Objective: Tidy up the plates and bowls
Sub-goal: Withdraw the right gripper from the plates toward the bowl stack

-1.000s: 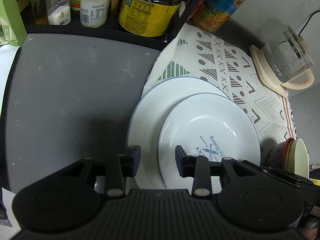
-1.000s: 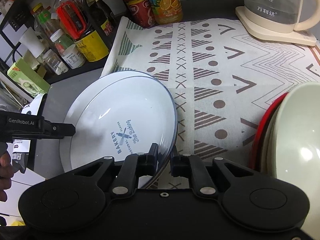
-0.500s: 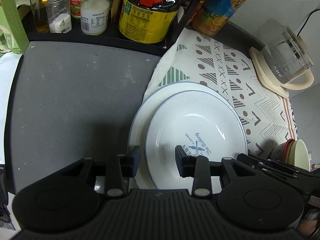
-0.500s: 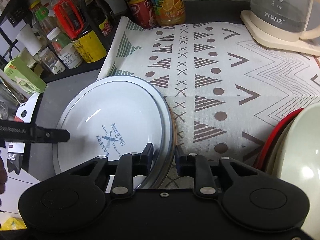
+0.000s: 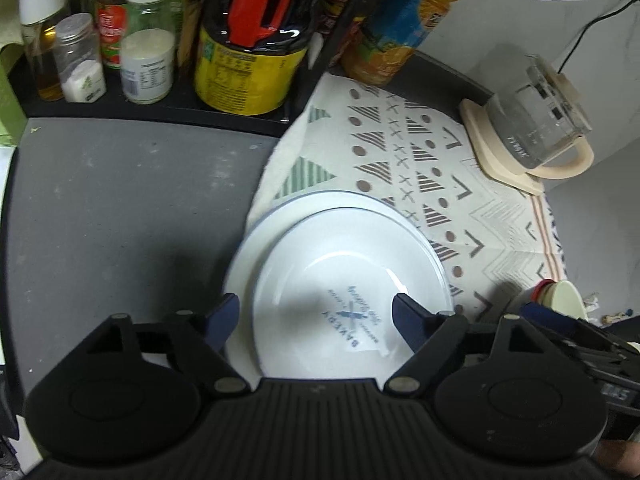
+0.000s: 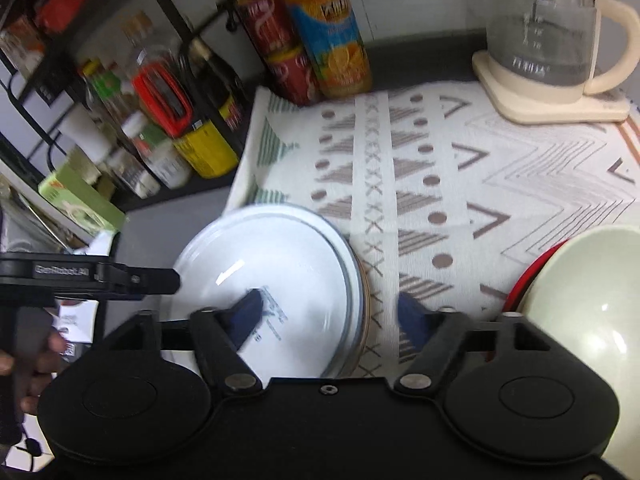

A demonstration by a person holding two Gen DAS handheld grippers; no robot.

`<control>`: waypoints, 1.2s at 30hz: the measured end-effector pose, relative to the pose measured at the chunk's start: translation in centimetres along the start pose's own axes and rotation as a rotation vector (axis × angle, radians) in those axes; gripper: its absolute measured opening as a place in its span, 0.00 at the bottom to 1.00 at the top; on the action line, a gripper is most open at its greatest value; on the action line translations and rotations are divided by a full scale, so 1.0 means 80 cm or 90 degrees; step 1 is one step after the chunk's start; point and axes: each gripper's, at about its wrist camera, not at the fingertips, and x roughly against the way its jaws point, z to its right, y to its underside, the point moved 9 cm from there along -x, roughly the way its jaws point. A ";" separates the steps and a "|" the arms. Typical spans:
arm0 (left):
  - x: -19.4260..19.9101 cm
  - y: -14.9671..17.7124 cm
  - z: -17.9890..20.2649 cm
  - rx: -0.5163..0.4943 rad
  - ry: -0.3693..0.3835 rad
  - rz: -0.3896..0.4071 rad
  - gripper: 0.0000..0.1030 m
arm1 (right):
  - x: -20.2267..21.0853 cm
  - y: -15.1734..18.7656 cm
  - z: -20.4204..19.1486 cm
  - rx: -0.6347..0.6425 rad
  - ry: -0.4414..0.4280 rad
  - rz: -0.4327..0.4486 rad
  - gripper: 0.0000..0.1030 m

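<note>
A small white plate (image 5: 320, 280) with a blue BAKERY print lies flat on a larger white plate (image 5: 244, 256) at the left edge of the patterned cloth (image 5: 440, 184). My left gripper (image 5: 316, 316) hovers over the stack's near rim, its jaws opening wide, pads pressing on nothing. My right gripper (image 6: 330, 316) stands over the right rim of the stacked plates (image 6: 272, 264), its jaws also opening, nothing gripped. A pale green bowl (image 6: 592, 300) nests in a red bowl (image 6: 532, 268) at the right. The left gripper's finger (image 6: 152, 278) reaches in from the left.
A glass kettle (image 6: 544, 32) on a cream base stands at the back right. A black rack with jars and bottles (image 5: 248, 68) lines the back left, with an orange juice bottle (image 6: 332, 40) and red cans (image 6: 280, 56). Bare grey counter (image 5: 120, 220) lies left of the plates.
The small plate, tilted in the right gripper's grip before, now lies flat and centred on the large plate. Both grippers have opened wide and lifted away from the rims.
</note>
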 end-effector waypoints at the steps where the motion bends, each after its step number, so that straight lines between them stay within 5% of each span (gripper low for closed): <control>1: 0.001 -0.001 0.003 -0.003 0.006 -0.002 0.82 | 0.007 -0.004 -0.002 0.003 -0.003 0.012 0.89; 4: 0.001 -0.002 0.010 -0.014 0.018 -0.010 0.85 | 0.026 -0.015 0.000 0.007 0.001 0.043 1.00; 19: 0.022 0.000 0.052 -0.027 0.016 0.013 0.92 | 0.077 -0.019 0.031 -0.005 0.002 0.092 1.00; 36: 0.034 0.049 0.127 0.018 -0.028 0.046 0.92 | 0.139 -0.003 0.113 -0.003 -0.017 0.105 1.00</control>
